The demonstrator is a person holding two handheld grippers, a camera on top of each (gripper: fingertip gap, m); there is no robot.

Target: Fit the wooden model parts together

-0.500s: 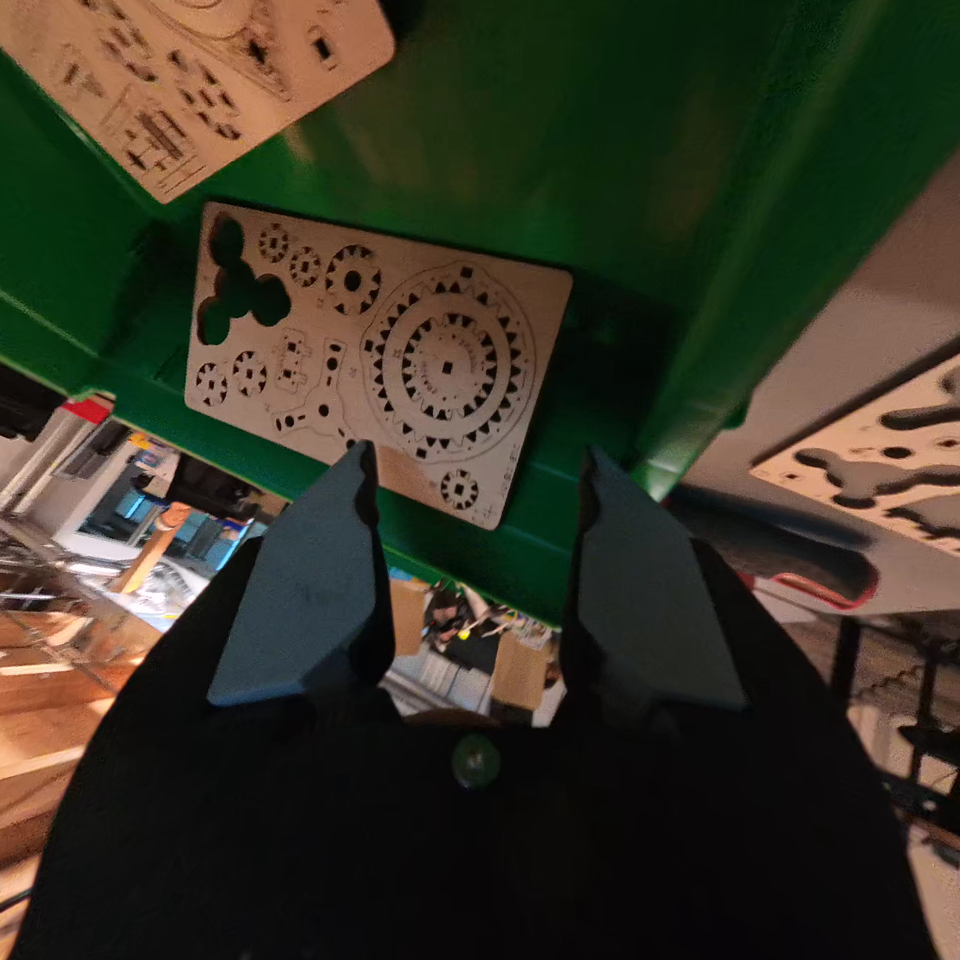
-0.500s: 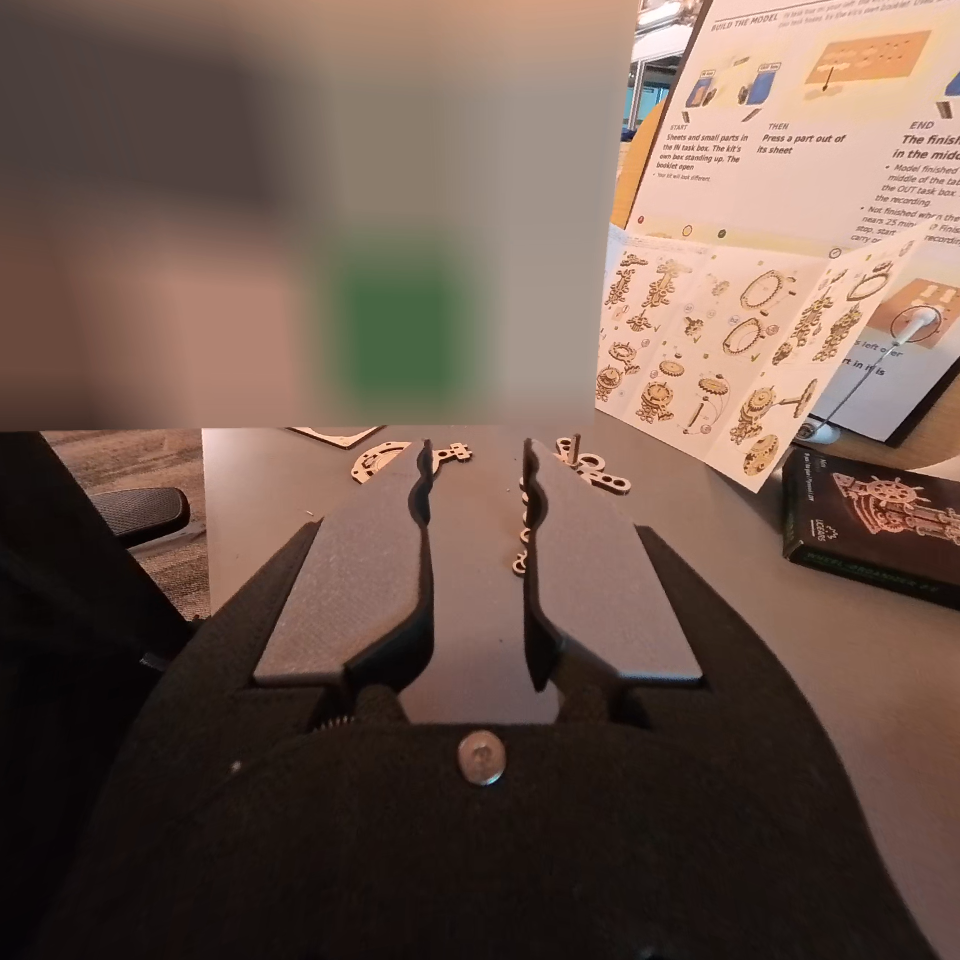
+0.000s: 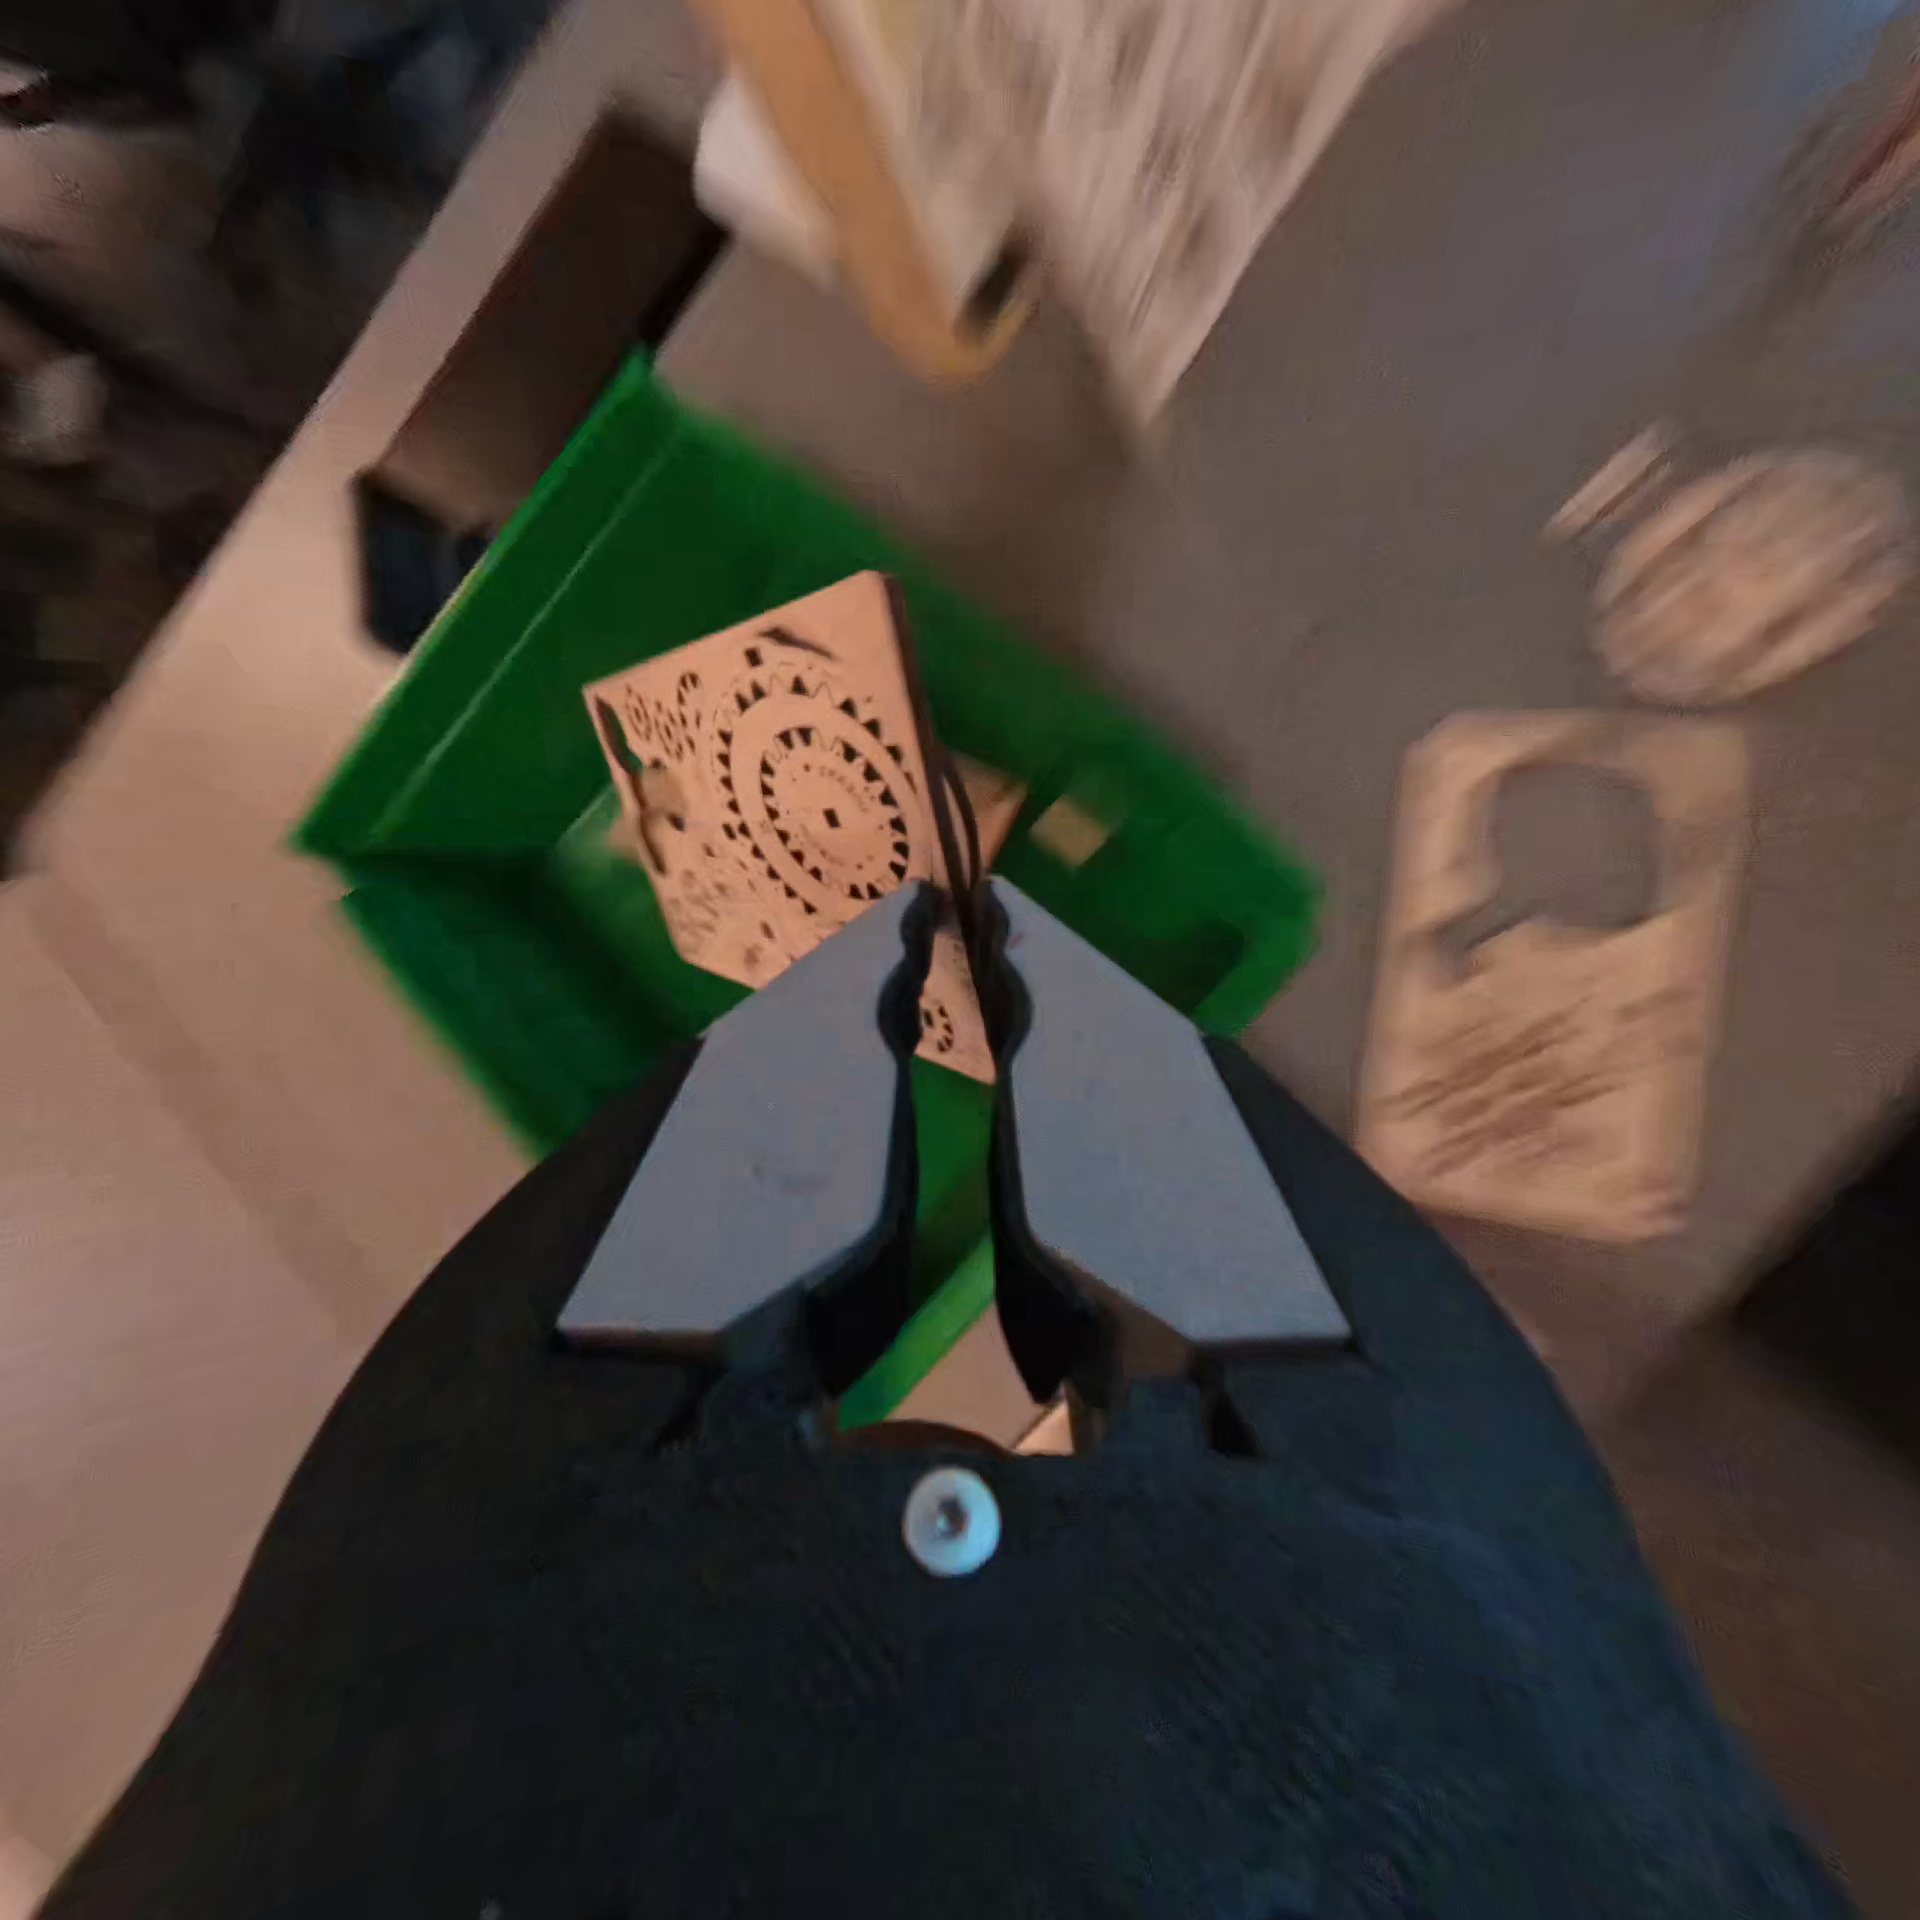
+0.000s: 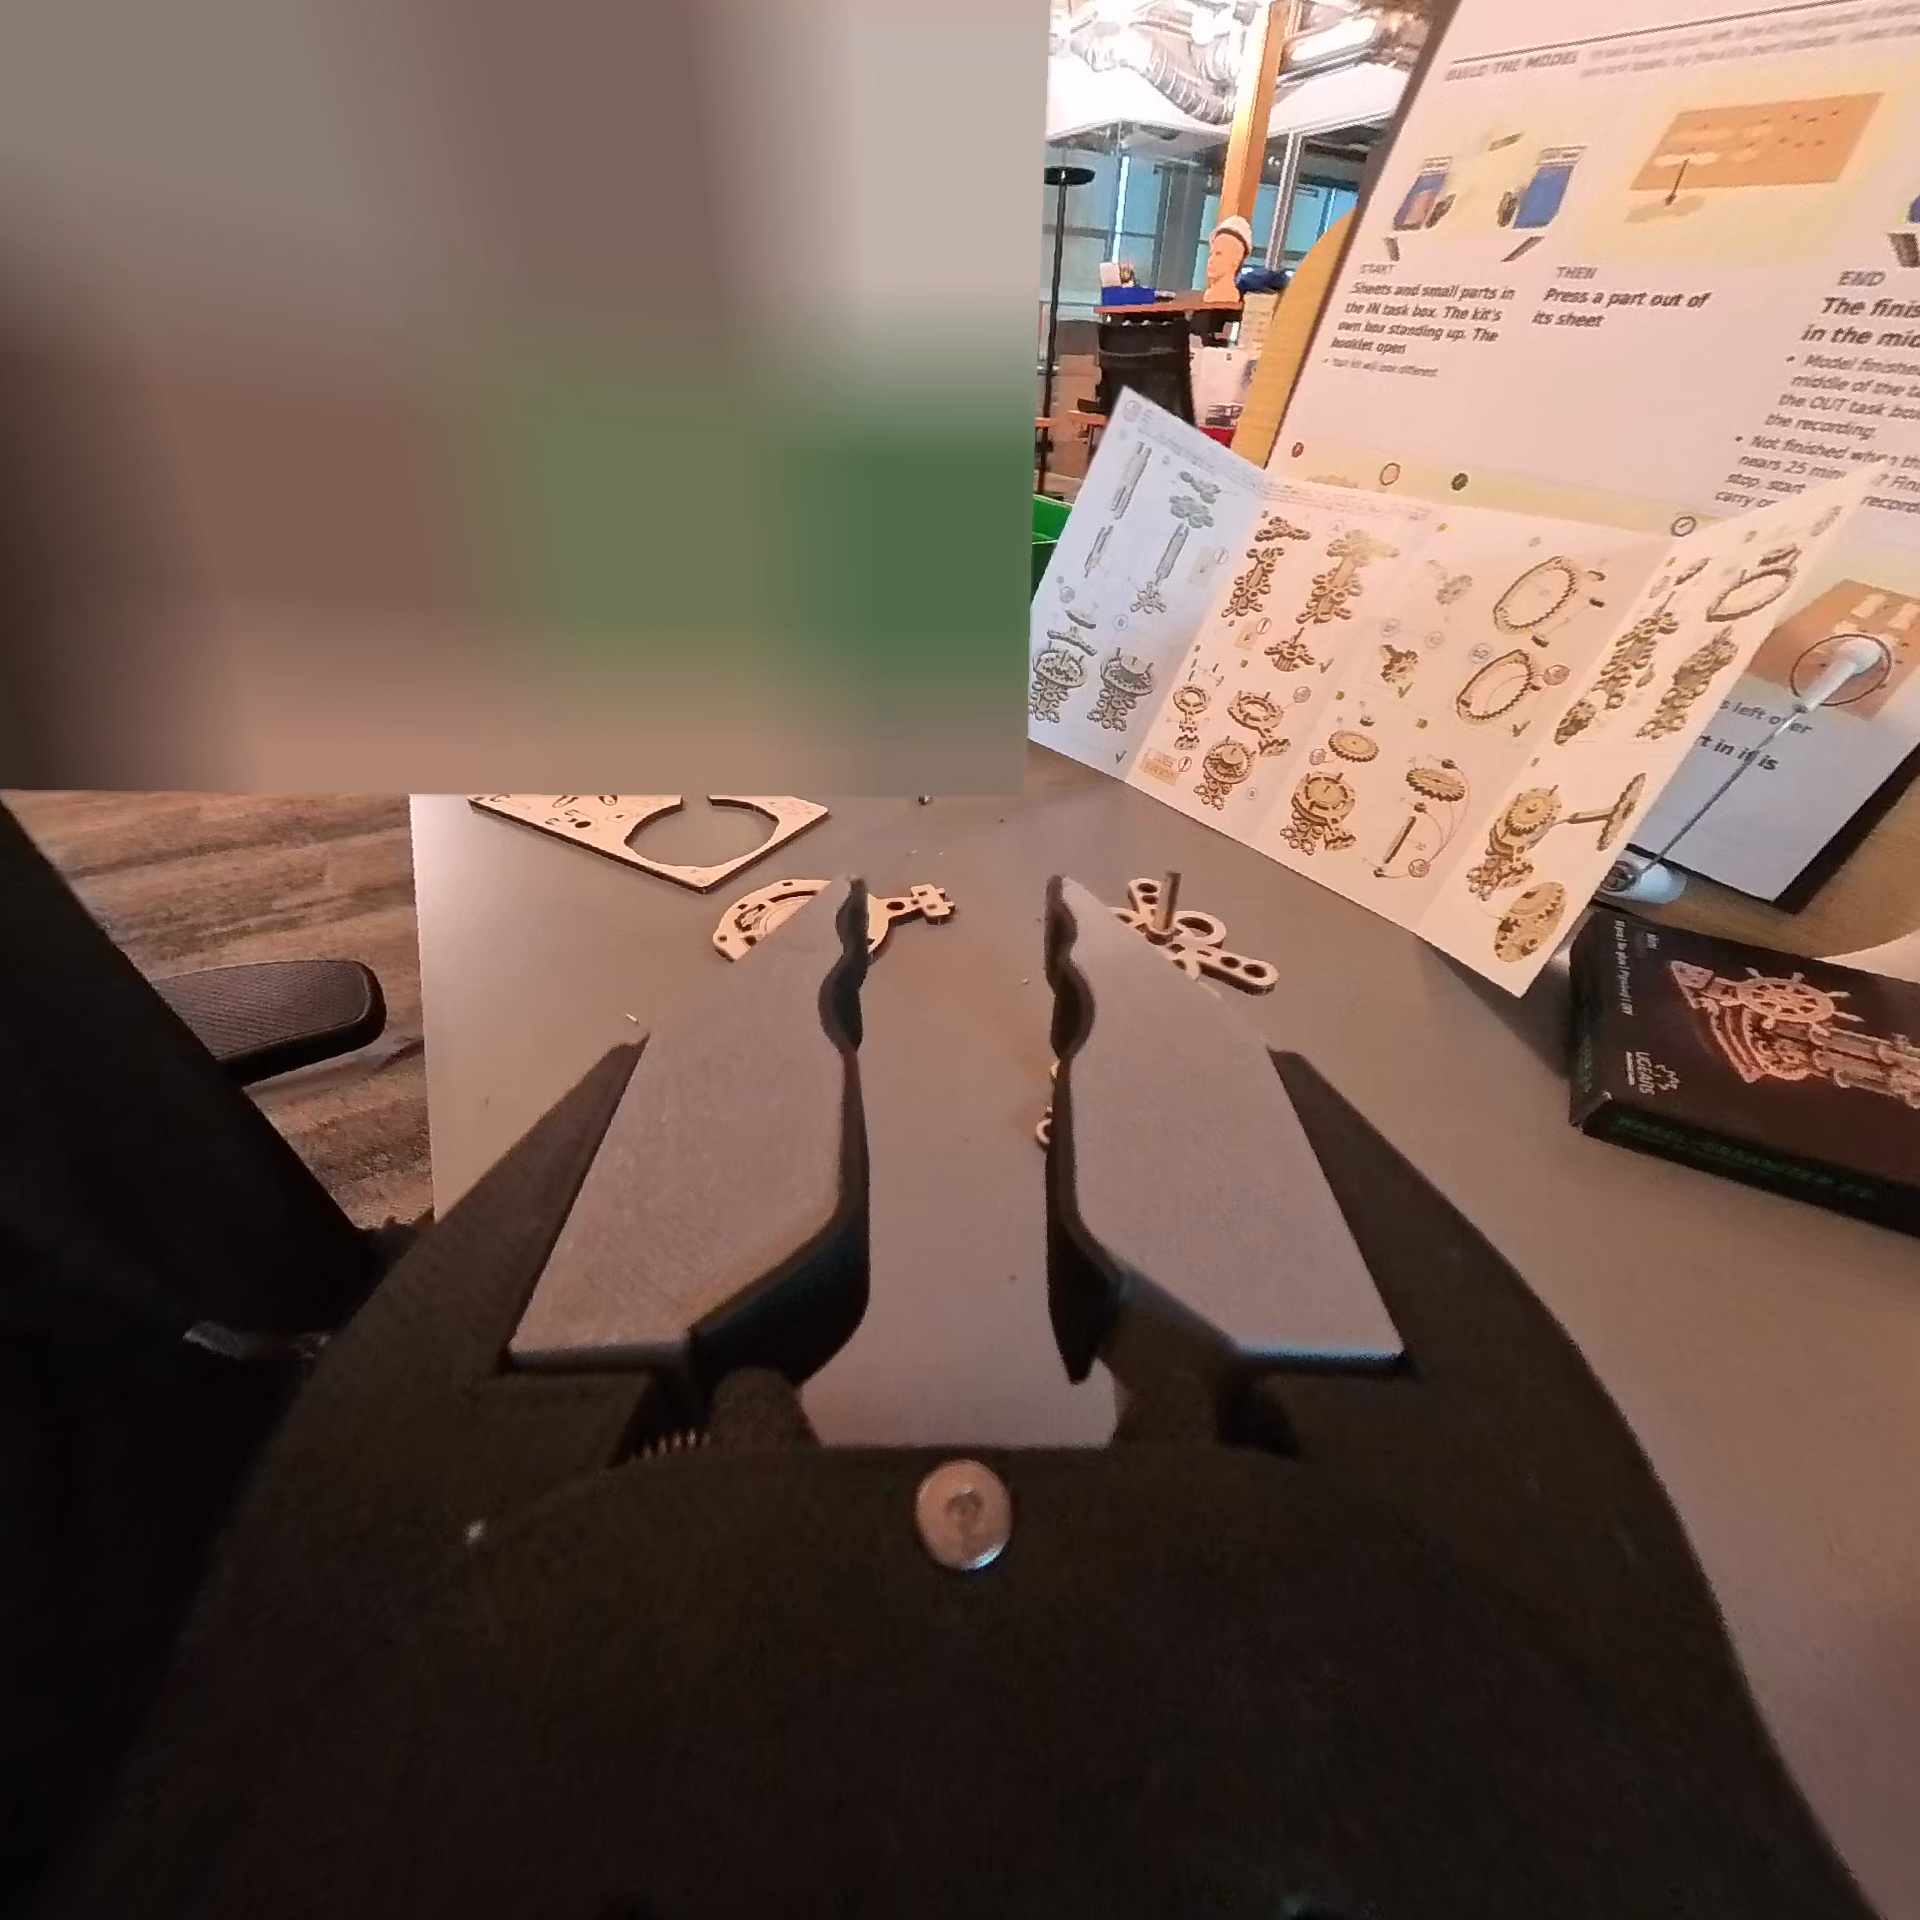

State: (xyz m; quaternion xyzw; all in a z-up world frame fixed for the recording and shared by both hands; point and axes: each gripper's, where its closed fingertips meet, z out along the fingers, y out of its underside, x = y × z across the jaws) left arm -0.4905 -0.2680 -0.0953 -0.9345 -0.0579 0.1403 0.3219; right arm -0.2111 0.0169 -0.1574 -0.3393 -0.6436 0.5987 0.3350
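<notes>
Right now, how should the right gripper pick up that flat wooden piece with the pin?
Probably by the upright pin, coming from above with the open right gripper: the wooden piece lies flat on the table, leaving little edge to pinch.

Beside the kit box [image 4: 1756,1060]: one booklet [image 4: 1351,665]; one cut sheet [image 4: 665,836] | three loose wooden parts [image 4: 1195,935] | one green bin [image 3: 499,727]; one gear sheet [image 3: 790,790]

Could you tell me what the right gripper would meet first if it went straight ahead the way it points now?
Probably only bare table: the right gripper points between two loose wooden parts, though depth is unclear.
</notes>
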